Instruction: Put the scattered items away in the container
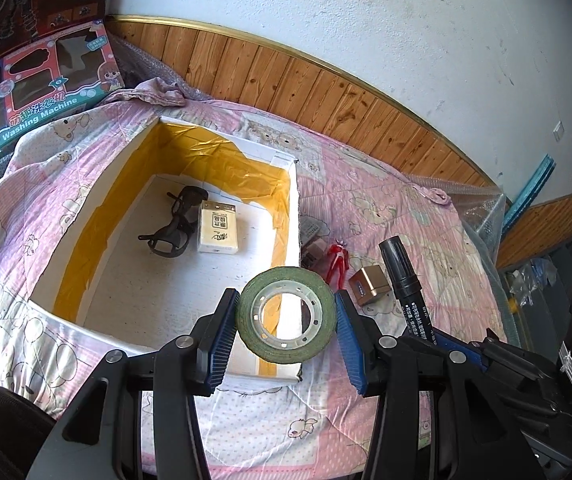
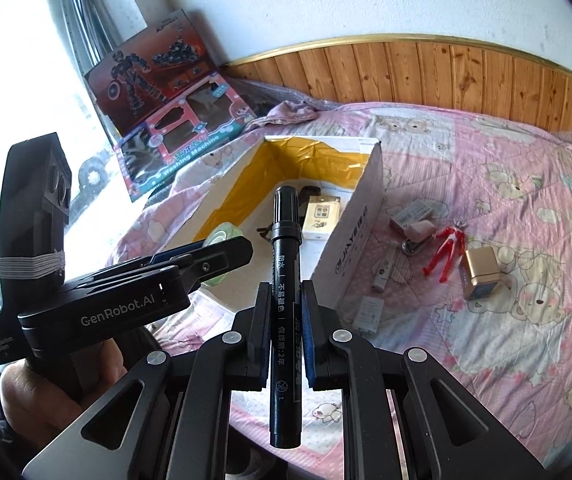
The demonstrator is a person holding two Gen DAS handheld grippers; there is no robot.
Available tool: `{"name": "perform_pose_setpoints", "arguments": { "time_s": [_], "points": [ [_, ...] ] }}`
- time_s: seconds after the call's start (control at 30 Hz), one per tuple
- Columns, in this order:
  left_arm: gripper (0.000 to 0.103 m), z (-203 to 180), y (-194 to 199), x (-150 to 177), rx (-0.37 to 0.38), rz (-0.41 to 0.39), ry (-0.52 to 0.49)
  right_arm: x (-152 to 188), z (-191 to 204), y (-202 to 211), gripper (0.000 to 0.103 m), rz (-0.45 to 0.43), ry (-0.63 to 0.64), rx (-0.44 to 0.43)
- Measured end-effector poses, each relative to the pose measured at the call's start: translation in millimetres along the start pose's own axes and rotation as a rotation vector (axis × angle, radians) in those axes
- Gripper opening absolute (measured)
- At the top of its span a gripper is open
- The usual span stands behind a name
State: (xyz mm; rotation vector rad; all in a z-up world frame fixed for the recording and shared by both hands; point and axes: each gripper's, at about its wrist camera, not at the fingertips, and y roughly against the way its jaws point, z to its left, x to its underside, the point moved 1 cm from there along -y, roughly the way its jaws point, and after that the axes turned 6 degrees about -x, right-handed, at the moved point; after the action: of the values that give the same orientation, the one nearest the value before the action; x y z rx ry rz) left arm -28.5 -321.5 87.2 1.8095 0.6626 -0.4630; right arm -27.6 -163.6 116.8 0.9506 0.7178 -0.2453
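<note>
Tape roll [image 1: 286, 314], light and stiff (rim slippery), is pinched across its edges by the left gripper [image 1: 286, 320] at lower centre; marker pen [image 2: 284, 280] is clamped mid-barrel in the right gripper [image 2: 284, 320].

Handheld two-finger grippers: construction and markings.
Left gripper [image 1: 286, 316]: matte black arms with triangular cut-outs, round silver screws at the pivots, and ribbed blue pads [image 1: 222, 340] lining the jaws. Right gripper [image 2: 284, 320]: the same black frame, silver screws and blue-lined jaws. Seen from the right wrist, the left unit's side carries white "GenRobot.AI" lettering, small white text on its rear block, and an upright black camera housing bound with grey elastic bands; a bare hand [image 2: 46, 396] grips its handle.
</note>
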Motion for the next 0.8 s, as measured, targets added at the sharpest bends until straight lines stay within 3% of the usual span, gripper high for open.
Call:
{"name": "perform_pose_setpoints", "arguments": {
  "time_s": [0.8],
  "points": [
    [0.049,76,11,-32,-0.079,-0.061,0.100,-38,33,-48,0.013,0.026,0.008,-0.095]
  ]
}}
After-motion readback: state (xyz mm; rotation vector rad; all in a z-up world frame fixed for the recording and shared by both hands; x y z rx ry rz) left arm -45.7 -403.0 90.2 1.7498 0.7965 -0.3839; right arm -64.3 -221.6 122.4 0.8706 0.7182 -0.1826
